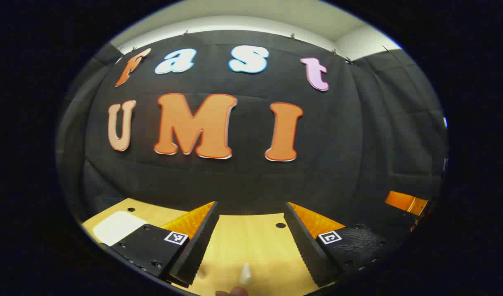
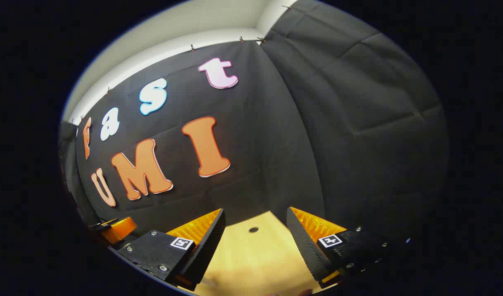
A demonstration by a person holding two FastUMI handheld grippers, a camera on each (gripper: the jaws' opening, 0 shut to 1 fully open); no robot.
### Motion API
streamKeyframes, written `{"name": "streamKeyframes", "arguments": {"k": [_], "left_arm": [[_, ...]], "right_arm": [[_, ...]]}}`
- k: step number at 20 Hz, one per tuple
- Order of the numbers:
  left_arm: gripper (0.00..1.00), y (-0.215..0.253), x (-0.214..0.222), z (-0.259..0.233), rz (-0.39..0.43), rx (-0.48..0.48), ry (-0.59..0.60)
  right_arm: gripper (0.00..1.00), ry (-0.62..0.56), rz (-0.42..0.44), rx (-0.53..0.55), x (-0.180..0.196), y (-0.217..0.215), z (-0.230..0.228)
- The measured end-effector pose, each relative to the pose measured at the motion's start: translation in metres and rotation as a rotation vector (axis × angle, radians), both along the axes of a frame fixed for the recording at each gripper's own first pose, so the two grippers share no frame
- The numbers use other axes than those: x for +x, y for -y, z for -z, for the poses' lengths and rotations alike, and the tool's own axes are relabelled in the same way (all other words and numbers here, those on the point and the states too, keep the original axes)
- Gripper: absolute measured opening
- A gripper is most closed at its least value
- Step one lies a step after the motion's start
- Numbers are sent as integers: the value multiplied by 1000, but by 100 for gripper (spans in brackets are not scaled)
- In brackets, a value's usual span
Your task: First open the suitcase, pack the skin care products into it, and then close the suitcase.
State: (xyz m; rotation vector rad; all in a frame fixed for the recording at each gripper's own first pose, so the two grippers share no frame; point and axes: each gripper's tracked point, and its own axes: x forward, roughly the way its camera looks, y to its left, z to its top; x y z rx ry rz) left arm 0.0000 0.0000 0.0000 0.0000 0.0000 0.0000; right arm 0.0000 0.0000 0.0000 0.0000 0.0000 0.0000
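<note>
In the left gripper view my left gripper (image 1: 250, 224) stands open above a wooden table (image 1: 251, 242), nothing between its fingers. A small white cap or bottle tip (image 1: 245, 274) pokes up at the bottom edge, below the fingers; what it belongs to is cut off. A white flat patch (image 1: 117, 226) lies on the table at the left. In the right gripper view my right gripper (image 2: 255, 230) is open too, held over the table (image 2: 251, 255) and facing the cloth wall. The other gripper shows far off at the right edge (image 1: 407, 203) and at the left edge (image 2: 117, 228).
The black cloth wall (image 1: 251, 172) stands close behind the table's far edge. Small dark holes (image 1: 280, 225) dot the tabletop, one also in the right gripper view (image 2: 253, 229). A pale ceiling strip (image 1: 235, 16) runs above the cloth.
</note>
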Motion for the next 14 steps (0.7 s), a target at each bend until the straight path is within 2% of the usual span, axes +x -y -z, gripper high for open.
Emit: {"name": "streamKeyframes", "arguments": {"k": [3,4,7,11,12,13,14], "left_arm": [[100,-93,-65,-35,7,60,13],[98,-123,-81,-38,6,88,8],[95,-197,-119,-46,-5,93,-10],[98,-271,-129,-56,-79,50,2],[98,-284,-125,-52,-102,24,2],[98,-292,-123,-44,-122,-2,-25],[98,-300,-119,-32,-145,-24,-47]], "right_arm": [[95,-12,40,-79,-59,-38,9],[95,-16,44,-108,-77,-56,15],[95,-34,27,-168,-114,-108,34],[95,-46,-45,-226,-125,-169,58],[100,-68,-81,-231,-124,-184,67],[100,-86,-125,-240,-122,-201,74],[95,-101,-156,-249,-117,-211,77]]}}
